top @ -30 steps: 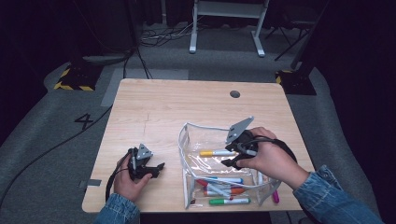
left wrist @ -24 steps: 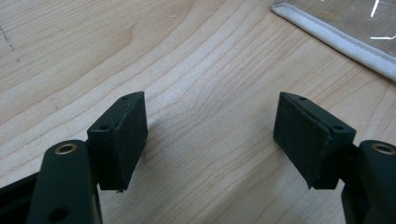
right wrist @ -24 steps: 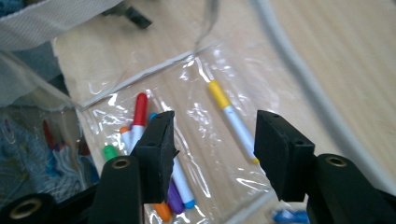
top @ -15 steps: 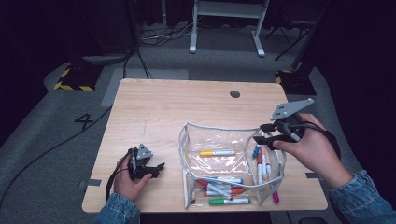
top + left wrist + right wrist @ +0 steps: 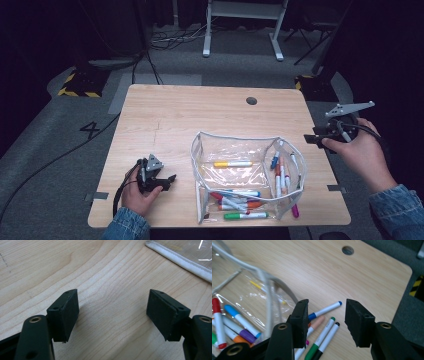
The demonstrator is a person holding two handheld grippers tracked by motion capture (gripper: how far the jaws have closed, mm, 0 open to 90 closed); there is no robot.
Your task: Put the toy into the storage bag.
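The right gripper (image 5: 320,140), half open and empty with jaws just closing, must next grab a loose marker (image 5: 325,310) for the clear pouch (image 5: 245,175).

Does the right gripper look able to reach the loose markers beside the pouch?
Probably yes: the right gripper is open and empty, and the loose markers lie uncovered on the table beside the clear pouch.
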